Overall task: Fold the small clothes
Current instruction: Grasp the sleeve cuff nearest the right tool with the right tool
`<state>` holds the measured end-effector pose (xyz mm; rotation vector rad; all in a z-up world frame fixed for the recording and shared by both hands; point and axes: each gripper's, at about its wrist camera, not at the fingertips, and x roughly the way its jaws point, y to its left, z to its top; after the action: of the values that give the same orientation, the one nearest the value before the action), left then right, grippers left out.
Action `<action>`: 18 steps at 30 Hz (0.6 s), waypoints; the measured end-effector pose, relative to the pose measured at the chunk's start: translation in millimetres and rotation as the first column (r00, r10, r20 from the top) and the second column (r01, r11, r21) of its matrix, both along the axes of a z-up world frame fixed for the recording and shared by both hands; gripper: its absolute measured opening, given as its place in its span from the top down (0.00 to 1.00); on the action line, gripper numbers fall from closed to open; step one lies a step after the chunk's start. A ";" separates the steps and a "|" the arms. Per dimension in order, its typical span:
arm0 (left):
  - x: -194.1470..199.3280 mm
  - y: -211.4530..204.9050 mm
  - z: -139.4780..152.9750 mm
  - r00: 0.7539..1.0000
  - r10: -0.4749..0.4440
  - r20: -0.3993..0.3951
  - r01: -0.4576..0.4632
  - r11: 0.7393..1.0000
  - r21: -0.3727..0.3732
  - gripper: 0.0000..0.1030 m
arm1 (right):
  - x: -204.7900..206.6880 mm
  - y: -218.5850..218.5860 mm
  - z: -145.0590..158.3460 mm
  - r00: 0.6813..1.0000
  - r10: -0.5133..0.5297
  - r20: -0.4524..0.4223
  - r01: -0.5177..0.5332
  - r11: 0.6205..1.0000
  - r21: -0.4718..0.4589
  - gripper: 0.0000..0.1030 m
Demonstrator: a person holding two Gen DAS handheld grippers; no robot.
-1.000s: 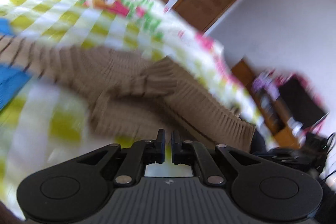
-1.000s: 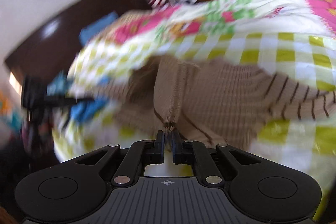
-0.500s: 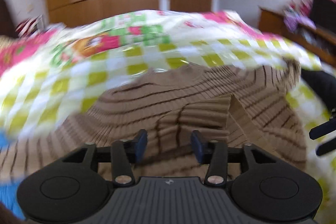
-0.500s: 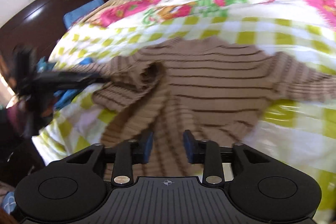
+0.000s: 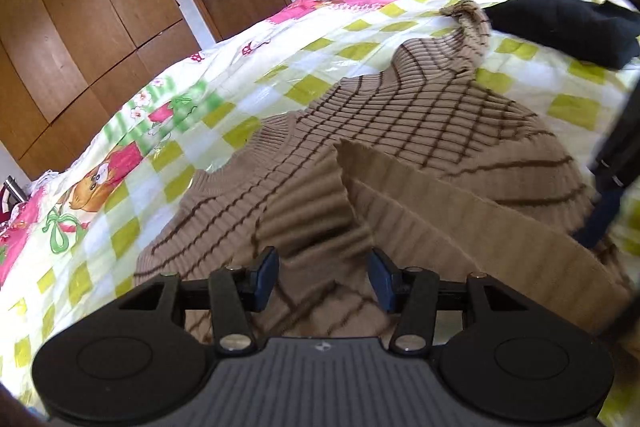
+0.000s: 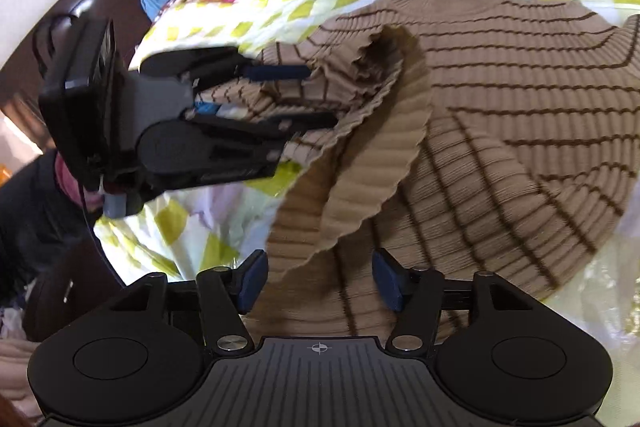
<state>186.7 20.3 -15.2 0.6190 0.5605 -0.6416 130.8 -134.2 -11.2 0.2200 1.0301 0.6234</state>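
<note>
A checked quilt [image 5: 120, 187] covers the bed, giving a broad flat surface for folding. On it, near both cameras, lies the tan striped sweater [image 5: 420, 131], one ribbed flap doubled over its middle, likely a first fold. The left gripper [image 5: 323, 277] and right gripper [image 6: 318, 279] hover low over it, fingers spread wide, holding nothing.

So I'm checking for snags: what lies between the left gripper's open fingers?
In the left wrist view, only the brown striped sweater lies between the left gripper's open fingers, a folded ribbed flap of it, spread over the checked bedspread.
</note>
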 end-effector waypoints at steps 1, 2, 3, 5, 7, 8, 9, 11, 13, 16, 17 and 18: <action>7.1 -5.5 -5.8 1.000 0.010 0.001 -0.010 1.000 0.023 0.46 | 0.4 3.3 -0.8 1.000 0.000 0.005 0.000 1.000 -0.014 0.44; 11.6 -10.2 -11.4 1.000 0.017 0.002 -0.017 0.999 0.045 0.63 | 0.3 6.3 -1.1 1.000 -0.002 0.011 0.003 0.999 -0.039 0.45; 15.0 -12.6 -15.7 1.000 0.029 -0.011 -0.028 0.998 0.056 0.70 | -0.4 8.8 -1.4 1.000 -0.008 0.014 0.008 0.998 -0.064 0.46; 16.1 -9.9 -15.8 0.998 0.057 -0.038 -0.055 0.998 0.031 0.75 | 0.4 10.5 -2.5 1.000 -0.010 -0.003 0.010 0.996 -0.092 0.70; 11.6 0.0 -7.1 0.994 0.091 -0.060 -0.092 0.996 -0.012 0.76 | 0.5 6.4 -2.4 0.999 -0.027 -0.038 0.024 0.996 -0.088 0.89; 8.9 7.9 -0.8 0.991 0.109 -0.080 -0.113 0.992 -0.047 0.77 | -0.2 5.8 -0.3 0.999 -0.030 -0.041 0.026 0.996 -0.080 0.92; 5.9 16.5 5.9 0.987 0.126 -0.102 -0.135 0.987 -0.083 0.77 | -3.5 3.9 3.4 0.999 -0.028 -0.034 0.025 0.997 -0.077 0.96; -5.1 35.8 25.2 0.976 0.163 -0.143 -0.184 0.971 -0.154 0.78 | -16.7 -0.6 13.2 1.000 -0.004 -0.018 0.003 0.998 -0.068 0.97; -25.7 59.7 49.3 0.966 0.184 -0.183 -0.224 0.947 -0.229 0.78 | -33.3 -5.0 26.6 0.998 0.056 0.004 -0.055 0.995 -0.079 0.99; -64.8 94.7 73.5 0.944 0.230 -0.236 -0.293 0.913 -0.284 0.78 | -60.9 -11.5 42.2 0.990 0.139 0.020 -0.136 0.984 -0.118 0.99; -77.1 106.7 77.9 0.934 0.246 -0.260 -0.320 0.899 -0.298 0.78 | -67.4 -14.1 44.5 0.988 0.154 0.007 -0.152 0.981 -0.123 0.99; -88.0 118.1 80.2 0.920 0.272 -0.283 -0.354 0.885 -0.302 0.78 | -73.5 -14.1 46.2 0.985 0.170 -0.003 -0.169 0.977 -0.127 0.99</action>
<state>98.7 138.4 65.0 0.1097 0.7295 -0.4888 57.3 -148.3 35.0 0.0177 1.0840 0.7091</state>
